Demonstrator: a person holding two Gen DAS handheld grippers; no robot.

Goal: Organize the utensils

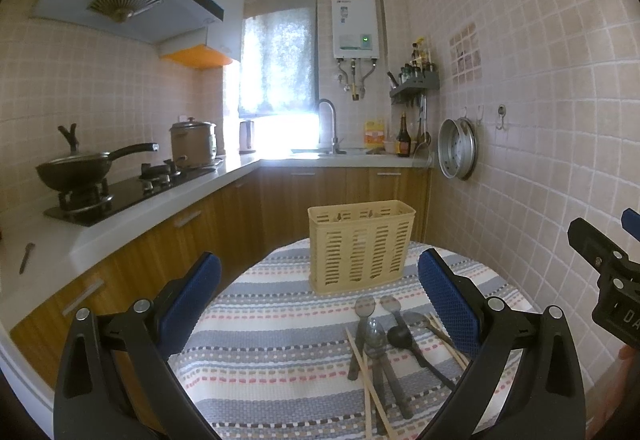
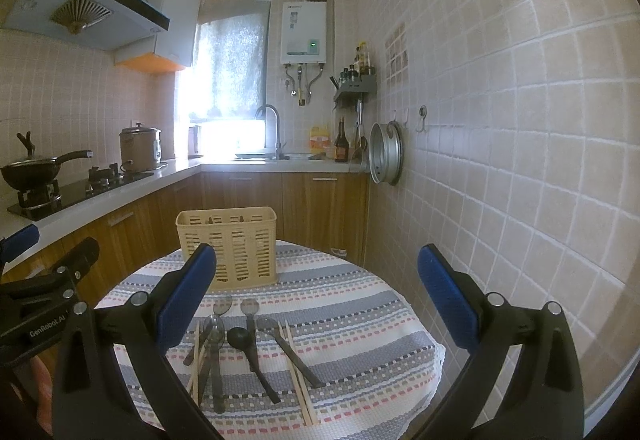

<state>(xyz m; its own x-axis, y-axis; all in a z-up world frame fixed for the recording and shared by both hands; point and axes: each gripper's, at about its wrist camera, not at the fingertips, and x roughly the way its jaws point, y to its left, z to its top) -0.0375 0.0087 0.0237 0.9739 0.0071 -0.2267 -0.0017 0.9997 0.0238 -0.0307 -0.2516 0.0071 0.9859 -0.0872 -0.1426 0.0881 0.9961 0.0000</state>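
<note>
Left gripper [image 1: 319,295] spread wide, holding nothing; basket [image 1: 361,246] straight ahead, spoons [image 1: 384,336] and chopsticks [image 1: 370,392] below between its fingers. Right gripper [image 2: 317,290] spread wide too, empty; utensils below near its left finger.

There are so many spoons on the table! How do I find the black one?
Look at the round table with the striped tablecloth, in front of the yellow slotted utensil basket. A bunch of spoons and chopsticks lies there. The black spoon sits in the middle of the bunch; it is the only one with a solid dark round bowl, while its neighbours look clear or silvery.
</note>
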